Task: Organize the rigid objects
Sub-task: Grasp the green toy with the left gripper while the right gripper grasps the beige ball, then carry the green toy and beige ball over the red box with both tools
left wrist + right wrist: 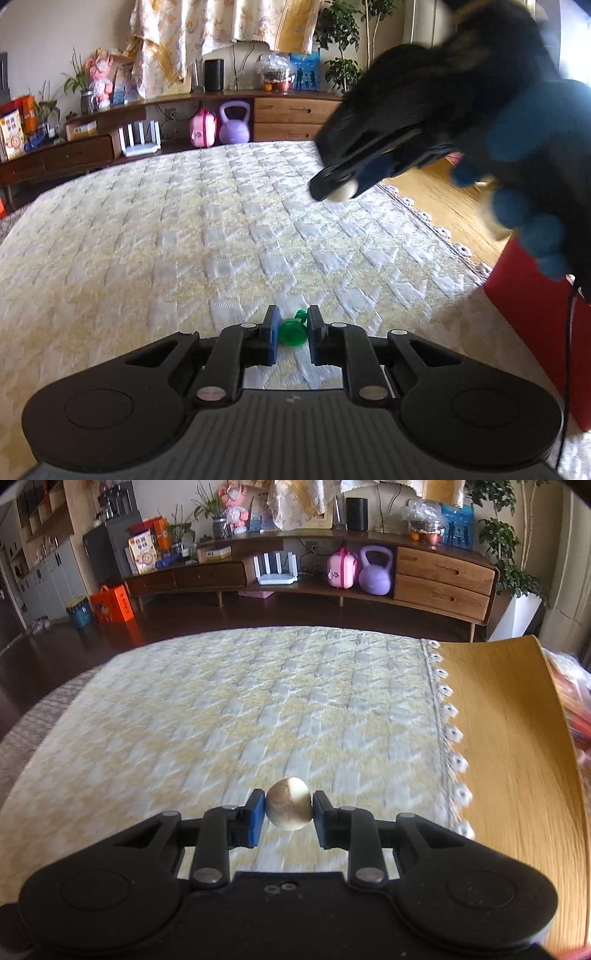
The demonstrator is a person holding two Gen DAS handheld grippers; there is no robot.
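Observation:
My right gripper (289, 808) is shut on a cream-coloured ball (288, 808) and holds it above the quilted cloth (258, 709). It also shows in the left wrist view (341, 190), raised at the upper right, with the ball (344, 192) at its tips. My left gripper (291, 330) sits low over the cloth (221, 229), its jaws close on either side of a small green dumbbell-shaped piece (293, 330). I cannot tell whether the pads press on it.
A red box (535, 314) stands at the right by the cloth's lace edge. Bare wooden tabletop (509, 757) lies right of the cloth. A low wooden sideboard (439, 579) with a purple kettlebell (375, 574) lines the far wall.

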